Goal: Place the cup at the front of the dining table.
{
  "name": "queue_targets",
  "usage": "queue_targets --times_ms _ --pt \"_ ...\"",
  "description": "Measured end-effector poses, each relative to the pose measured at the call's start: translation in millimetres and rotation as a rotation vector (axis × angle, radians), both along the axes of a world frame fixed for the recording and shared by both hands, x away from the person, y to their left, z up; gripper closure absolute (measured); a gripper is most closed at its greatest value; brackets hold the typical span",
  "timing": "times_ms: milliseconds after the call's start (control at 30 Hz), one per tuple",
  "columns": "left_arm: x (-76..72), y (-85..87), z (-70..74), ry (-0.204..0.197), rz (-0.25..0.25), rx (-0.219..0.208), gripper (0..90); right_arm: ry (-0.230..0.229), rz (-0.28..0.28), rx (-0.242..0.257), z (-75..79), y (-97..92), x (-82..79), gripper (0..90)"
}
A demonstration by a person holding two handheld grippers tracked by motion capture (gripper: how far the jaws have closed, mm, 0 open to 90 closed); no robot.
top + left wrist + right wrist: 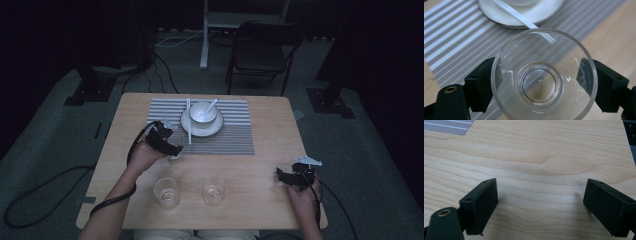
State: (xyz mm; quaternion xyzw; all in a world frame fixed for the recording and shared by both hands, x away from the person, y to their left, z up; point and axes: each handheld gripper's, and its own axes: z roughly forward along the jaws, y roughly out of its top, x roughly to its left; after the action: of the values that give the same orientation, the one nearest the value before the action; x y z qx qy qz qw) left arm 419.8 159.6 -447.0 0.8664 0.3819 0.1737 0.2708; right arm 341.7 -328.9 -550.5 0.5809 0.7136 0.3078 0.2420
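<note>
A clear empty glass stands between the jaws of my left gripper, which press on its two sides; I look down into it. It is at the front left edge of the striped placemat, just left of the white plate. In the high view the left gripper is held there by the person's left hand. My right gripper rests near the table's front right, open, with only bare wood between its jaws.
A white bowl with a spoon stands on the plate, with white chopsticks lying along its left side. Two more clear glasses stand near the front edge. A dark chair is beyond the table.
</note>
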Motion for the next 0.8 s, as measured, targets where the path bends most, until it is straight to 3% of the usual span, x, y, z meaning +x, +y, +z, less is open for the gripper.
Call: queue_targets --times_ms 100,200,533,800 --pt "10.6 5.4 -2.0 0.008 0.03 -0.015 17.9 0.0 0.0 0.0 0.0 0.0 0.0 11.8" --pt "20.1 7.2 -3.2 0.008 0.056 0.002 17.9 0.0 0.0 0.0 0.0 0.0 0.0 11.8" --pt "55.5 18.4 -2.5 0.005 0.169 -0.036 17.9 0.0 0.0 0.0 0.0 0.0 0.0 11.8" --pt "75.9 16.1 -7.2 0.01 0.222 -0.036 17.9 0.0 0.0 0.0 0.0 0.0 -0.1 11.9"
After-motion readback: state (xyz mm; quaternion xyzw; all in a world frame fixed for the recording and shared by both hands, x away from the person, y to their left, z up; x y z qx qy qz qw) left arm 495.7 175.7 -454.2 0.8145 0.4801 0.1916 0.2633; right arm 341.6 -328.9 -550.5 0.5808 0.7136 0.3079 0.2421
